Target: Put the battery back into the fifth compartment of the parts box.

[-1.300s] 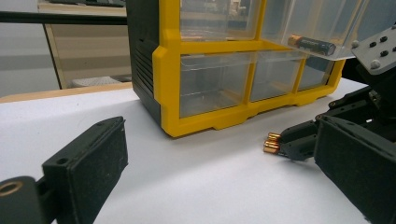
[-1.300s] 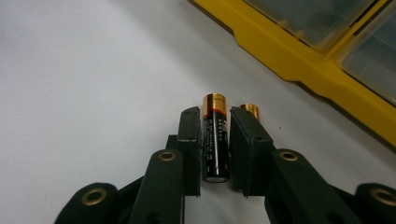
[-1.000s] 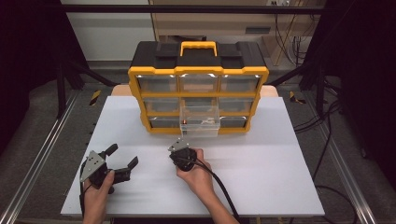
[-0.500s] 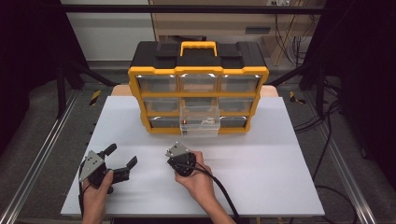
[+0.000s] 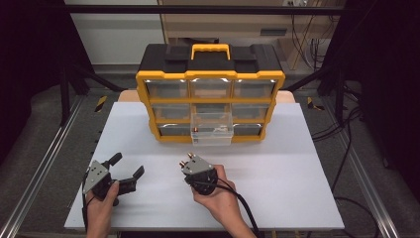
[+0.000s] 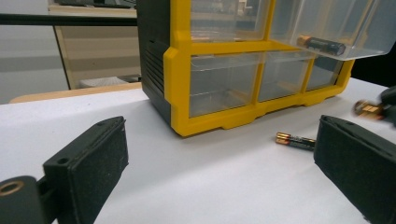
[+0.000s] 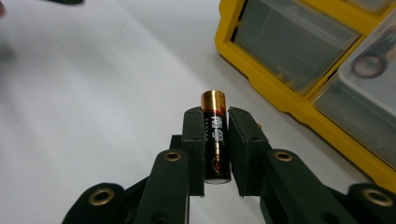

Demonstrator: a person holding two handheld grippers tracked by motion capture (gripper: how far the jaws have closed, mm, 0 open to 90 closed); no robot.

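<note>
One battery (image 7: 215, 135) sits clamped in right tongs (image 7: 215, 122); left tongs (image 5: 128, 167) gape.

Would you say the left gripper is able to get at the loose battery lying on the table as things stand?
Probably yes: the left gripper is open, and bare table lies between it and the loose battery.

- The battery (image 7: 215, 135) clamped between the right gripper's fingers (image 7: 193, 140) bears white print on its black wrap, too blurred to read.
- The battery in the open drawer (image 6: 321, 45) carries faint lettering, illegible.
</note>
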